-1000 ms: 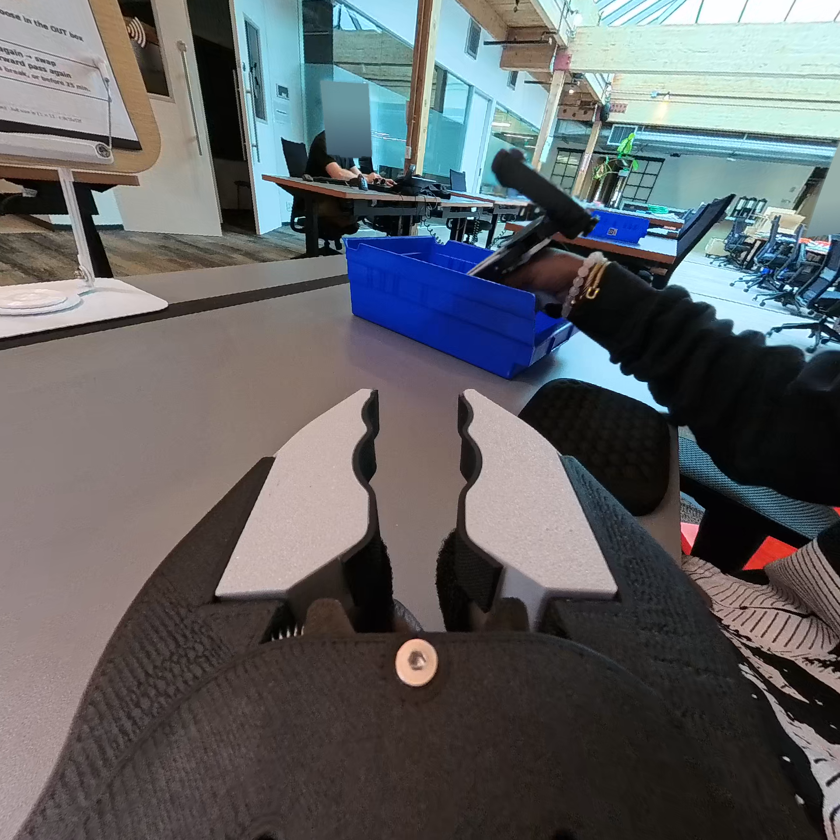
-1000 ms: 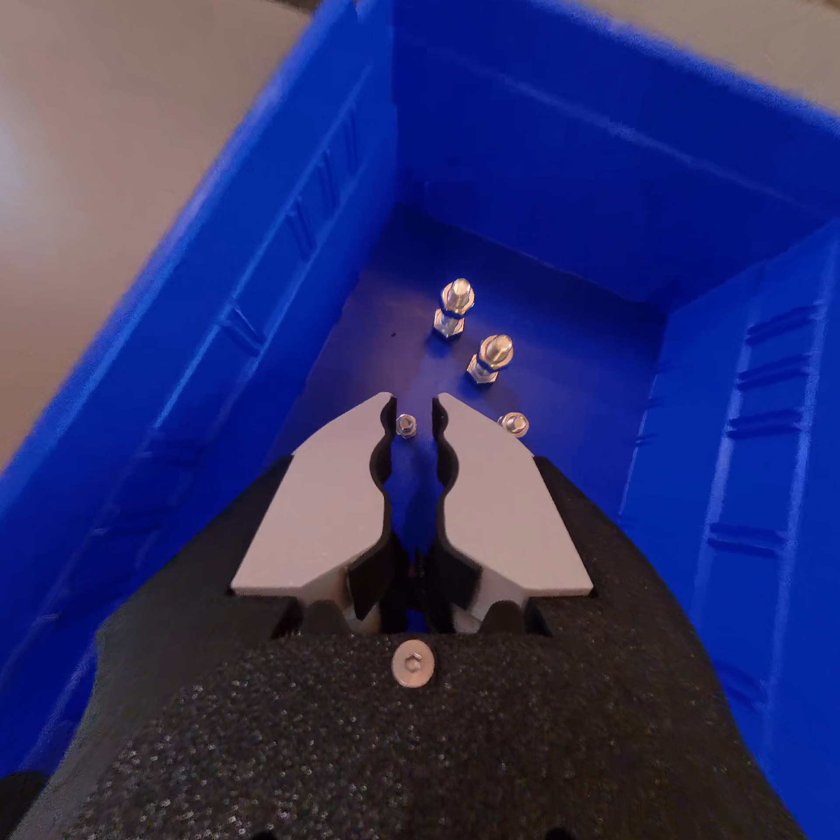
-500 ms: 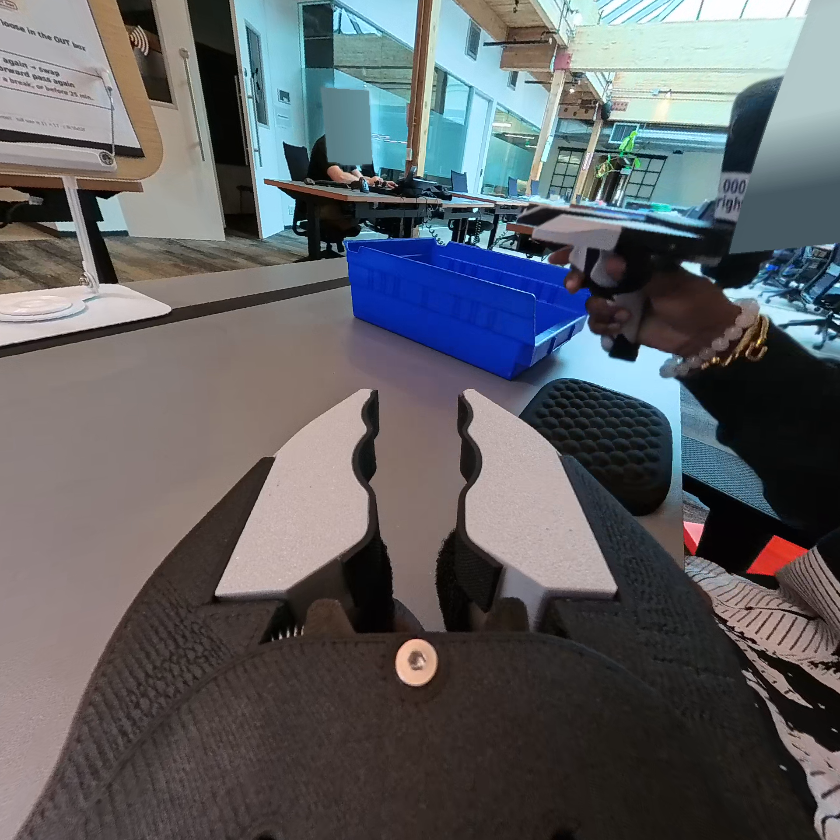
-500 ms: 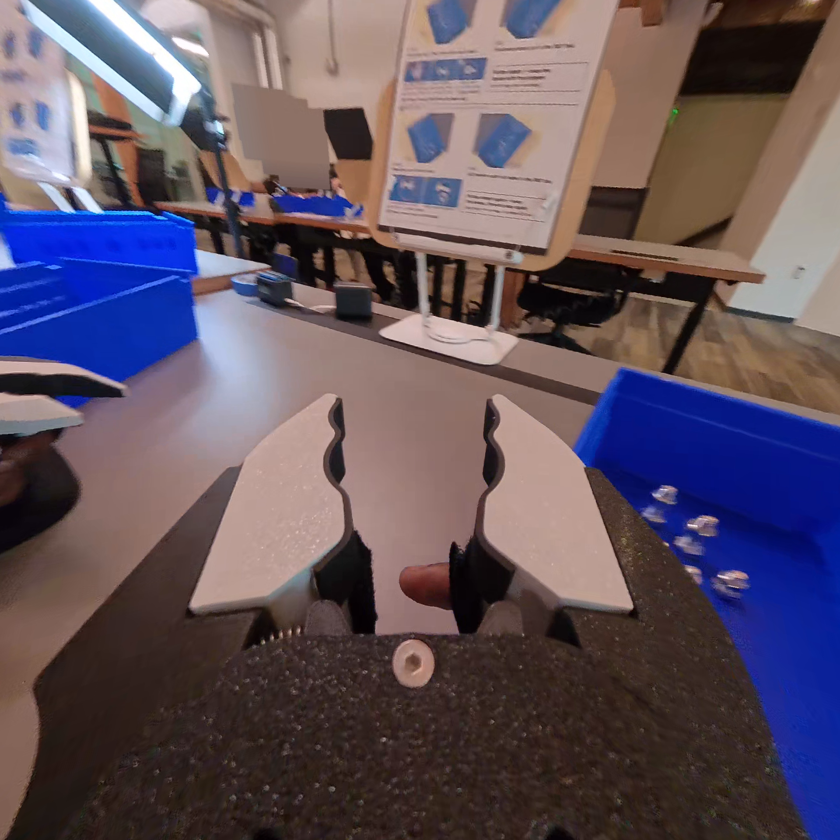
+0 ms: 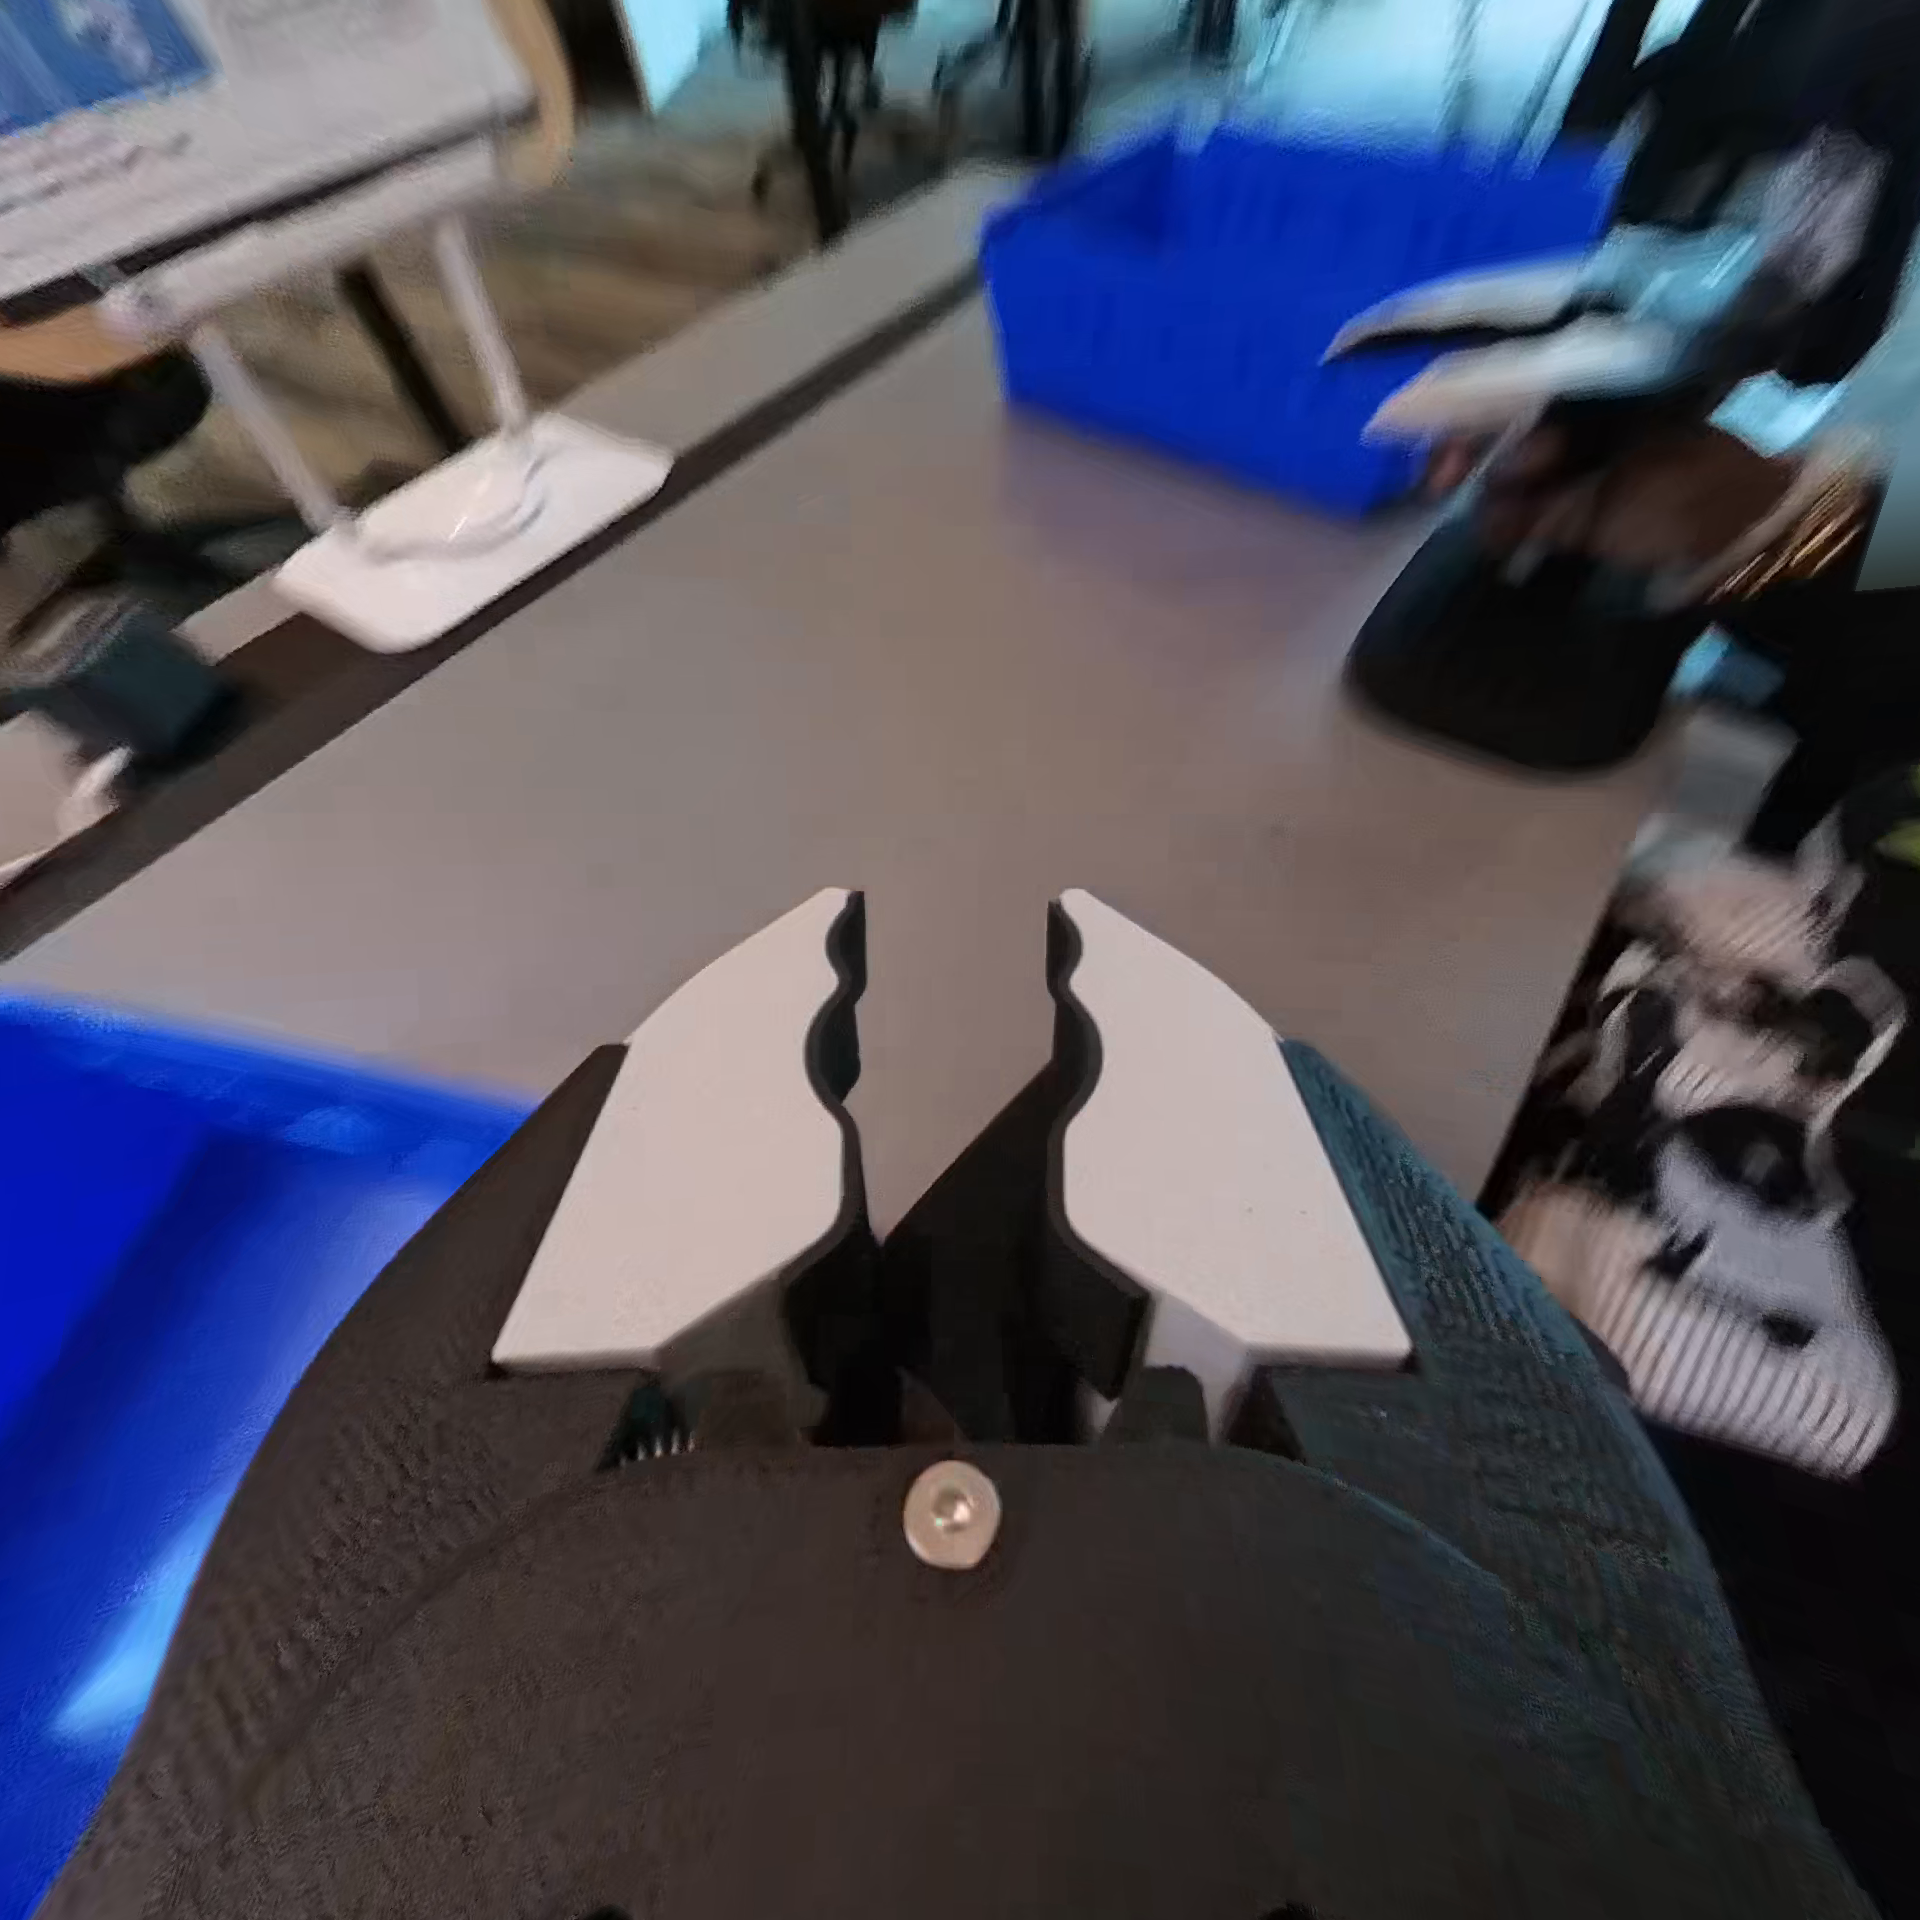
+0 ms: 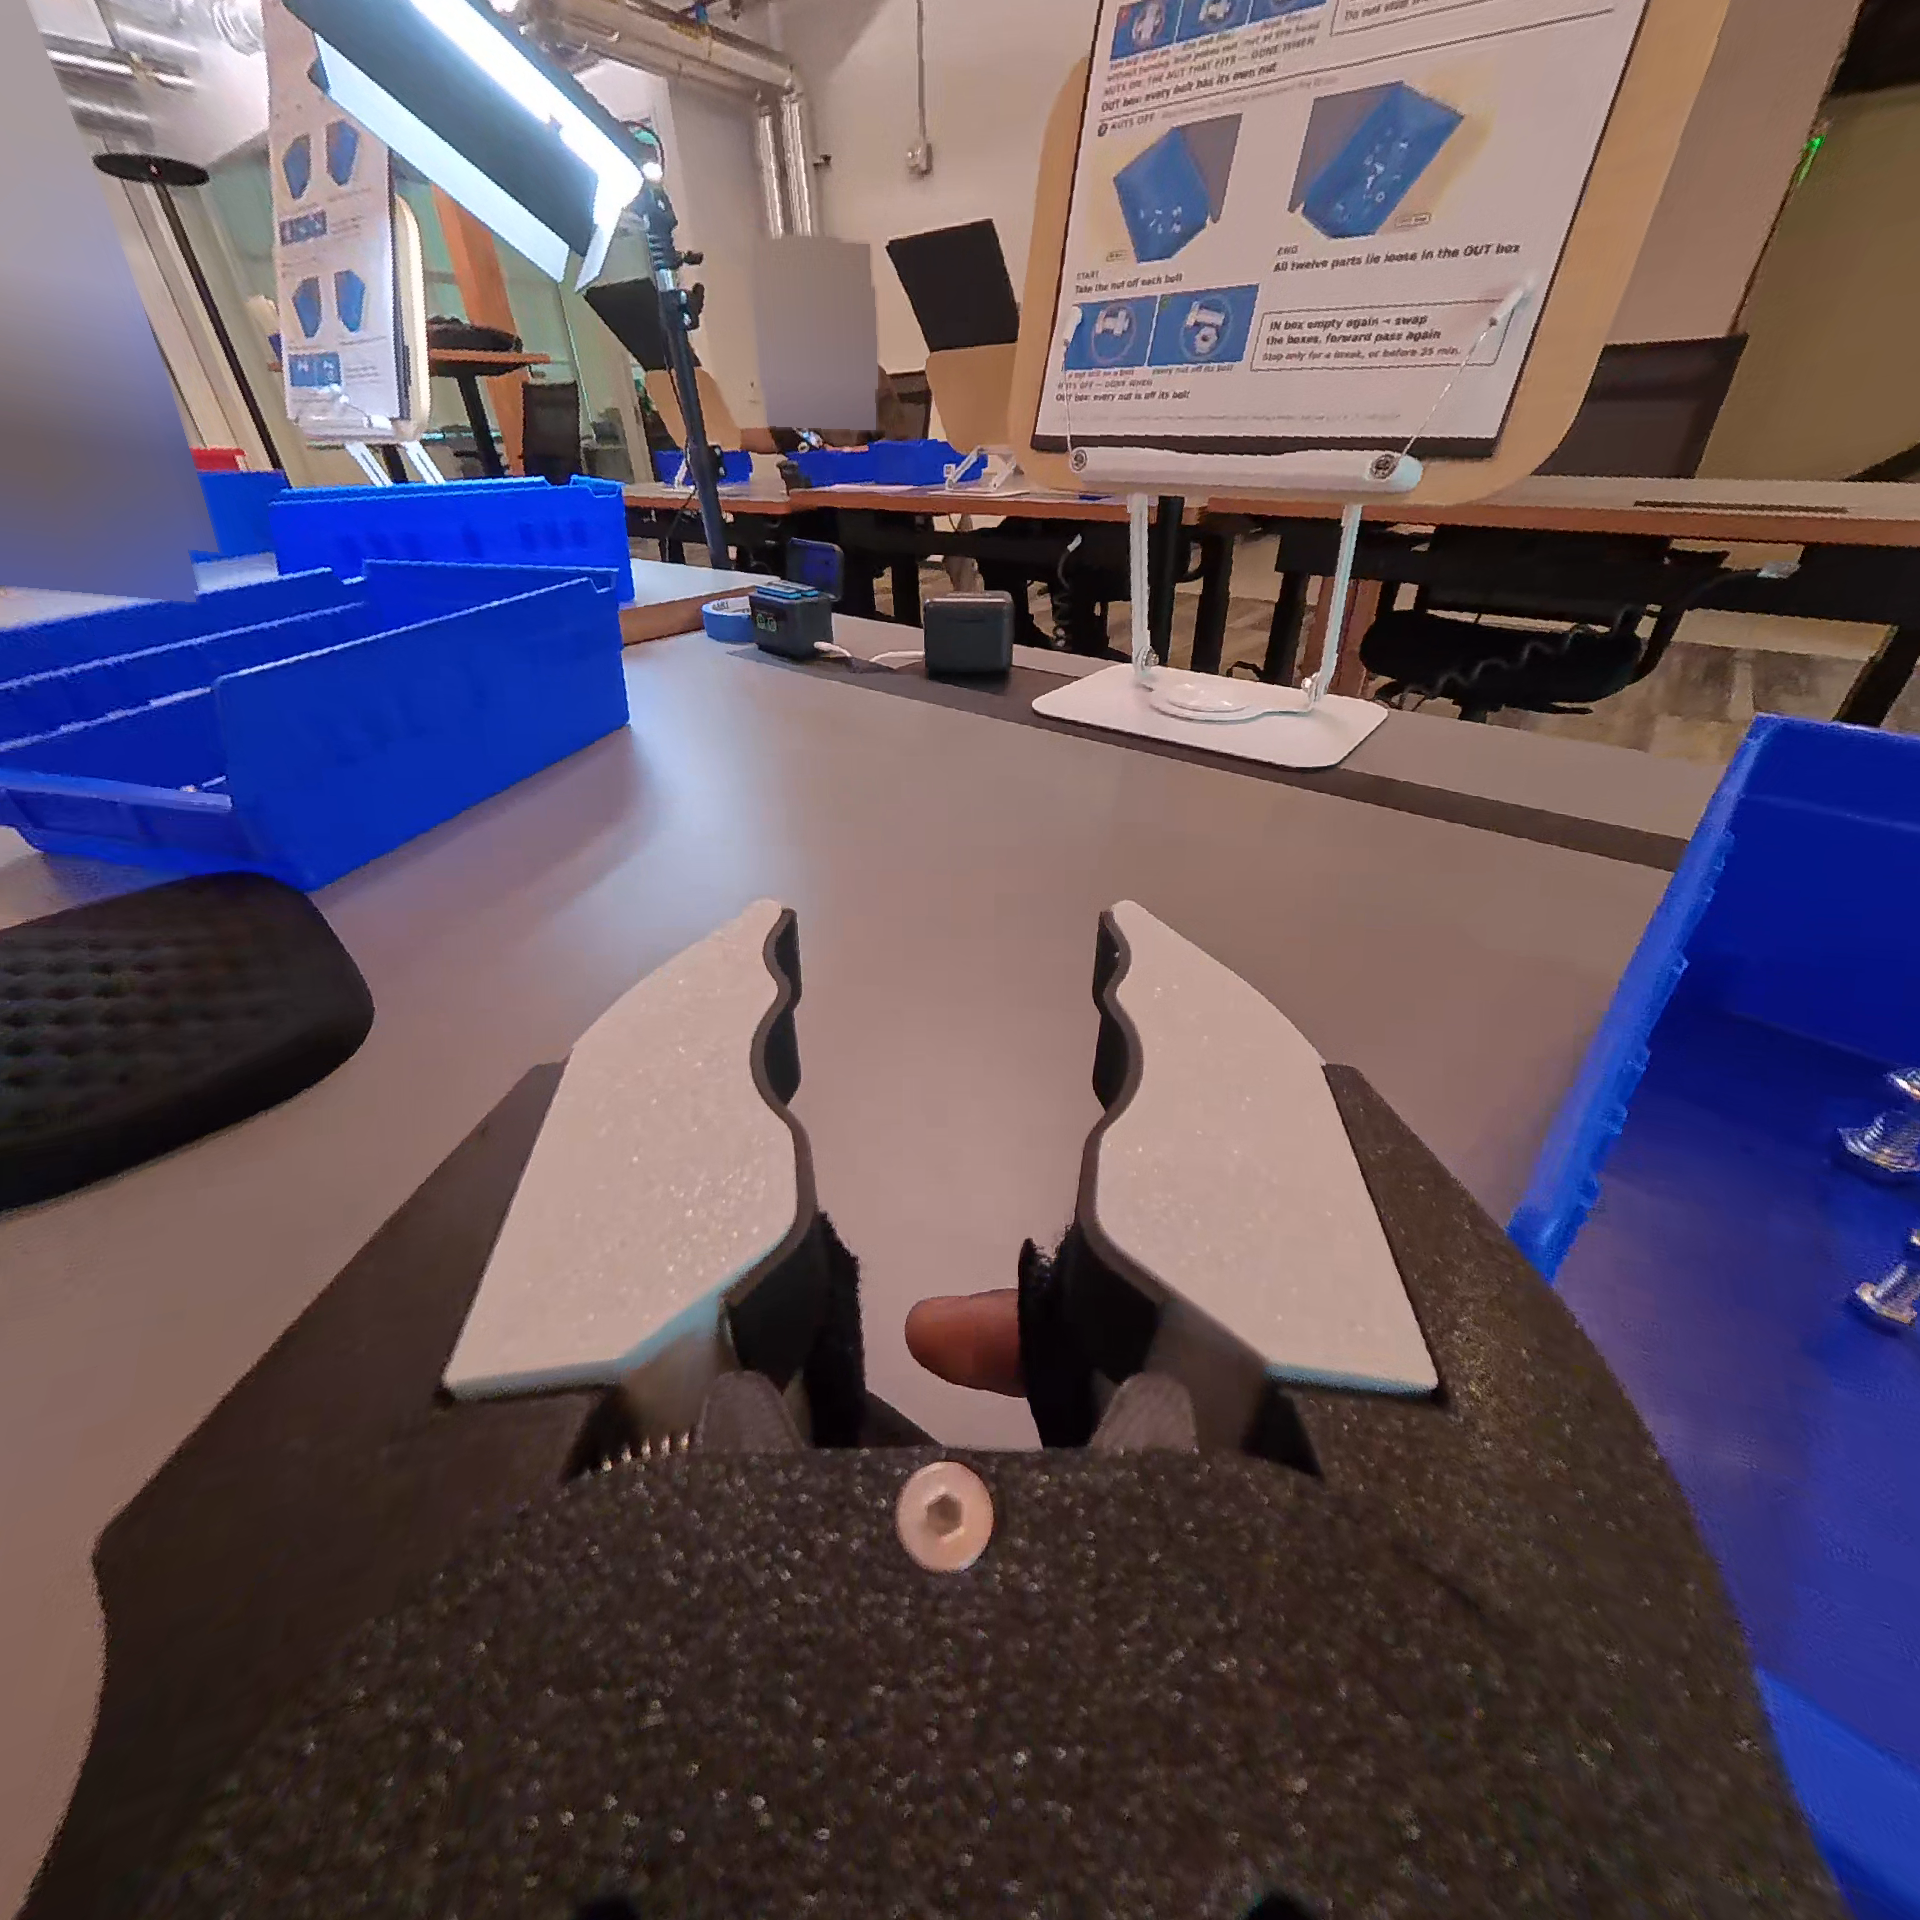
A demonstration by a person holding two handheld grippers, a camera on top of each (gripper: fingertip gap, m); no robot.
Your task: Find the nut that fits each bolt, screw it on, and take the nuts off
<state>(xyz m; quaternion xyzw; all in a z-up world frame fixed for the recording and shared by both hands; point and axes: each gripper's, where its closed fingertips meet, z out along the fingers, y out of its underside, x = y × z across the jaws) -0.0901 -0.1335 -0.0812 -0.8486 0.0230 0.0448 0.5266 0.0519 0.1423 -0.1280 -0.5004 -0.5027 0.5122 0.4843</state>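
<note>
My left gripper (image 5: 954, 904) is open with nothing between its pads, above the grey table (image 5: 935, 623); this view is blurred by motion. A blue bin (image 5: 156, 1299) lies at its lower left and another blue bin (image 5: 1247, 312) stands far ahead. My right gripper (image 6: 945, 920) is open and empty over the table (image 6: 935, 831). It also shows blurred in the left wrist view (image 5: 1371, 390). To its right a blue bin (image 6: 1621, 1039) holds silver bolts (image 6: 1881, 1148).
A black cushioned pad (image 6: 156, 1018) lies at the left, also seen in the left wrist view (image 5: 1538, 644). Stacked blue bins (image 6: 416, 707) stand at the far left. A sign on a white stand (image 6: 1216, 717) stands at the table's back edge. A fingertip (image 6: 961, 1340) shows behind the right jaws. About 30 cm separates my left fingertips from my right.
My right gripper came up out of the blue bin with nothing in it, opened wide and now faces across the table. My left gripper has swung fast to a new heading.
</note>
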